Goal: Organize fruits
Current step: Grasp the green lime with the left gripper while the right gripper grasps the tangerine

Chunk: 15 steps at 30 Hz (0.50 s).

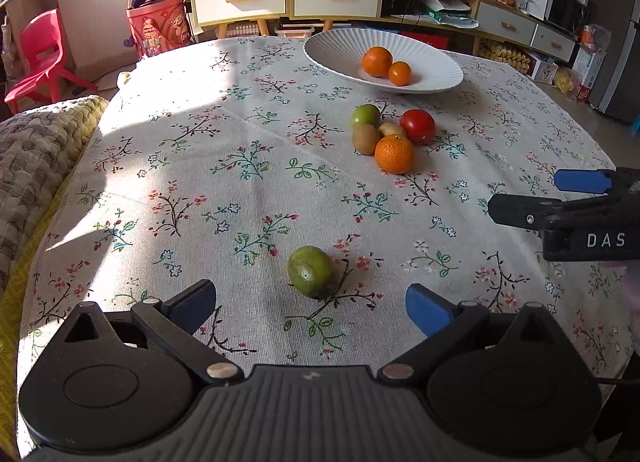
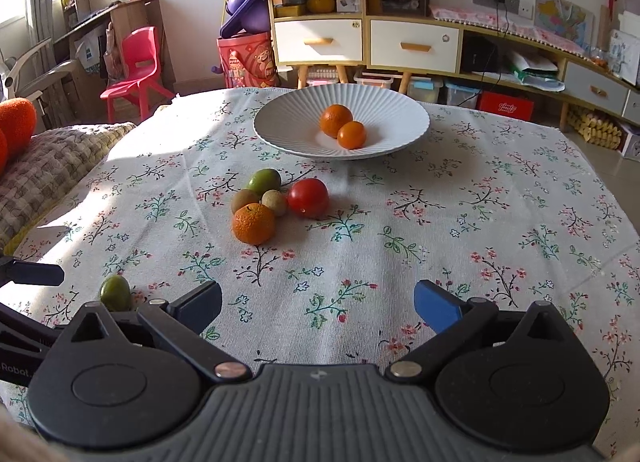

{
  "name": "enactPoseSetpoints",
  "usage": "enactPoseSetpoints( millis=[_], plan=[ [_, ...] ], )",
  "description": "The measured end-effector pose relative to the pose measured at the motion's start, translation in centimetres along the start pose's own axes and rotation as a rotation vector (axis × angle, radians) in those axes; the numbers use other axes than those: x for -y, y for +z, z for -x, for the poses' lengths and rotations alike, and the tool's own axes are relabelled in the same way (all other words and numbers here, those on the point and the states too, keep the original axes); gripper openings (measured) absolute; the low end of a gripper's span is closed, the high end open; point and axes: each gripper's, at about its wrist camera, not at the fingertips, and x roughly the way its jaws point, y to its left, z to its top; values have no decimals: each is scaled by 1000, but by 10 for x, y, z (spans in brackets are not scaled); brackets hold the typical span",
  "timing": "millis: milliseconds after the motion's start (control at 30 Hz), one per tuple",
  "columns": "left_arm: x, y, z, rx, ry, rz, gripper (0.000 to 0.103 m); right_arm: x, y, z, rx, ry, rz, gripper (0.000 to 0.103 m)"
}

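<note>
Two grippers are out over the cloth, and both have their jaws spread wide with nothing between them. My left gripper (image 1: 311,302) is the one that matters: the lone green fruit (image 1: 312,272) lies on the floral tablecloth (image 1: 200,181) just ahead of its fingertips, almost dead centre between them, perhaps a shade toward the left finger. Its long axis looks to run roughly across the opening, tilted a little, so I judge a straight advance and close would catch it across its length rather than its waist. My right gripper (image 2: 318,304) is farther from that fruit, which sits off to its left side and partly behind its left finger.

Beyond, nearer the table's middle, a cluster rests on the cloth, touching or nearly so: an orange (image 1: 394,153), two kiwis (image 1: 365,138), a green fruit (image 1: 365,115) and a red tomato (image 1: 417,125). Farther still stands the white ribbed bowl (image 1: 332,57), with two oranges (image 1: 377,61) already in it, side by side.

Readable writing is scarce: "DAS" on the right gripper's body as seen from the left wrist, and "Robot" on the left gripper's side from the right wrist. Cabinet boxes are too small to read.
</note>
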Motion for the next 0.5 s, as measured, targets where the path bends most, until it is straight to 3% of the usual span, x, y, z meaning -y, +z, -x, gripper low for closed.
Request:
enactPoseSetpoints(
  millis=[100, 167, 400, 500],
  plan=[
    [-2, -2, -4, -21, -13, 27, 82, -2, -4, -5, 5, -16, 16, 102],
    [-3, -3, -7, -36, -26, 39, 67, -4, -5, -9, -2, -24, 24, 102],
    [-4, -2, -9, -12, -40, 48, 48, -10, -6, -16, -18, 0, 39, 102],
    [-3, 2, -13, -2, -34, 44, 31, -12, -6, -18, -18, 3, 44, 102]
  ],
)
